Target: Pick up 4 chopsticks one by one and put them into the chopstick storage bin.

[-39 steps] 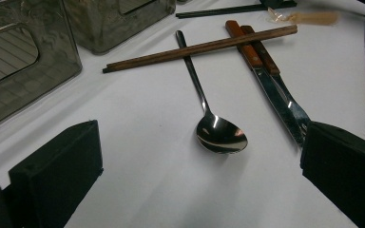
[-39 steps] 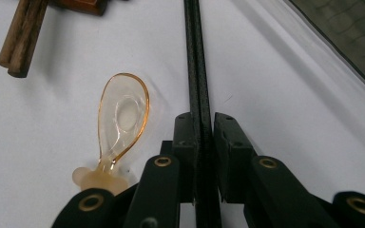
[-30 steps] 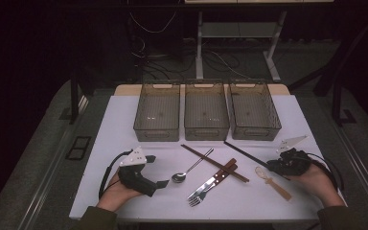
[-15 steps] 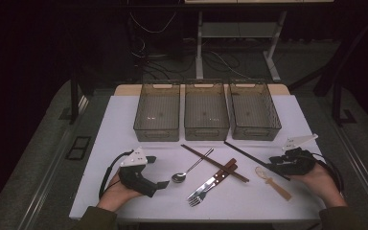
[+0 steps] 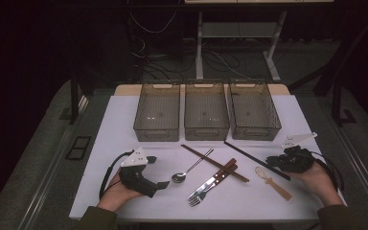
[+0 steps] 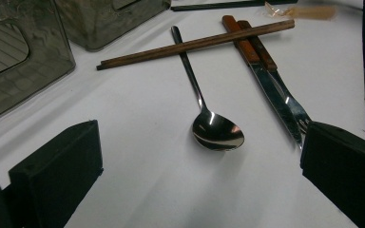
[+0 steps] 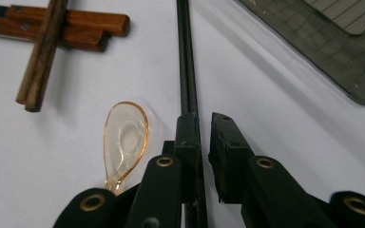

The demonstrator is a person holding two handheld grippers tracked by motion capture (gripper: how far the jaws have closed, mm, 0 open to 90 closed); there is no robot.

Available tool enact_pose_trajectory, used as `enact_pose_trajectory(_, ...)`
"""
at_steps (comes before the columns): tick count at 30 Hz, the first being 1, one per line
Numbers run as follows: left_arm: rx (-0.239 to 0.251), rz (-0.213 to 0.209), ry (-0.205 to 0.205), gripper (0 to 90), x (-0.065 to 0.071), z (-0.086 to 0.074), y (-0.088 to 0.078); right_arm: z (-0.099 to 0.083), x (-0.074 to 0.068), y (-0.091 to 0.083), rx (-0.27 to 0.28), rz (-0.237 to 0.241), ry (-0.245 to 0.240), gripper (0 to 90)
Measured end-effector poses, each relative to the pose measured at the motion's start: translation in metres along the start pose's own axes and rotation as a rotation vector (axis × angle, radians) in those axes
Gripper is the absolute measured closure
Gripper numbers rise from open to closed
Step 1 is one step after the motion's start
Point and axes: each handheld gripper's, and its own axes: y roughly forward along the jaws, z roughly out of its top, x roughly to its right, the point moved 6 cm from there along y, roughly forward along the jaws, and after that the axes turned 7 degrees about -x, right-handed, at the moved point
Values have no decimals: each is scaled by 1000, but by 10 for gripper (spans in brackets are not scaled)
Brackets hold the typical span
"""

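Since the earlier frames we see almost nothing moved on the table; only the right gripper (image 7: 203,124) changed, its jaws have just been closing and now stand narrow. The black chopsticks (image 7: 186,57) run between them, beside the left jaw, but we cannot tell if the pads really press on them. In the high view these black chopsticks (image 5: 256,159) lie at 5 o'clock from the middle bin (image 5: 206,115), and the right gripper (image 5: 274,162) is at their lower end. Just at 9 o'clock of that gripper lies the clear plastic spoon (image 7: 125,137). Our left gripper (image 6: 202,161) has its jaws wide apart and holds nothing; the metal spoon (image 6: 217,132) lies on the white table (image 6: 138,185) ahead, between them.
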Motion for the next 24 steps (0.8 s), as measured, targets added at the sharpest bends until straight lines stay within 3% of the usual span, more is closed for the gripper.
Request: enact_pose_trajectory(24, 5, -1, -12, 0, 0, 0, 0, -1, 3, 10, -51, -33, -21, 834)
